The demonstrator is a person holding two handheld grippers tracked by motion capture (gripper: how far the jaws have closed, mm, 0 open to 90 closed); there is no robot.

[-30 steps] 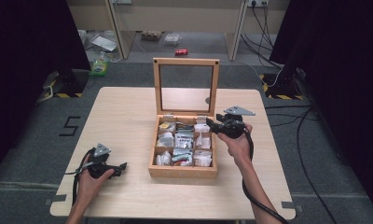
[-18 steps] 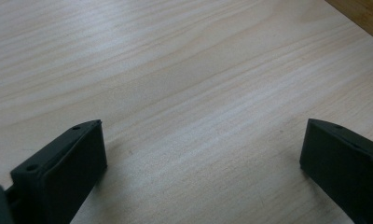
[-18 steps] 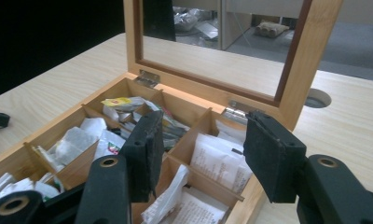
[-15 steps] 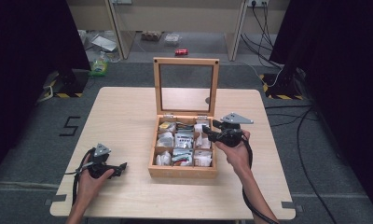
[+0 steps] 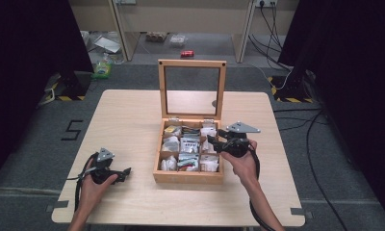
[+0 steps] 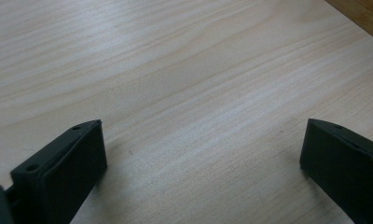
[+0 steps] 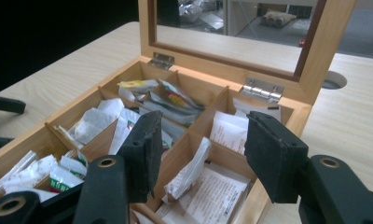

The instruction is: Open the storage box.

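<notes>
Right gripper [image 7: 201,154] jaws apart, nothing pinched, hovering over the right-hand compartments of the open wooden tea box with glass-paned lid [image 5: 188,177]. White paper tea sachet [image 7: 191,170] stands on edge between the jaws, untouched. Box at table centre, lid upright at 12 o'clock. Left gripper [image 5: 124,172] at 8 o'clock of the box, jaws wide over bare light wooden table [image 6: 184,70].

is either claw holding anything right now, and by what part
Nothing is held. The right claw hangs open over the wooden box of tea bags with nothing between its jaws; the left claw rests open on the bare table.
</notes>
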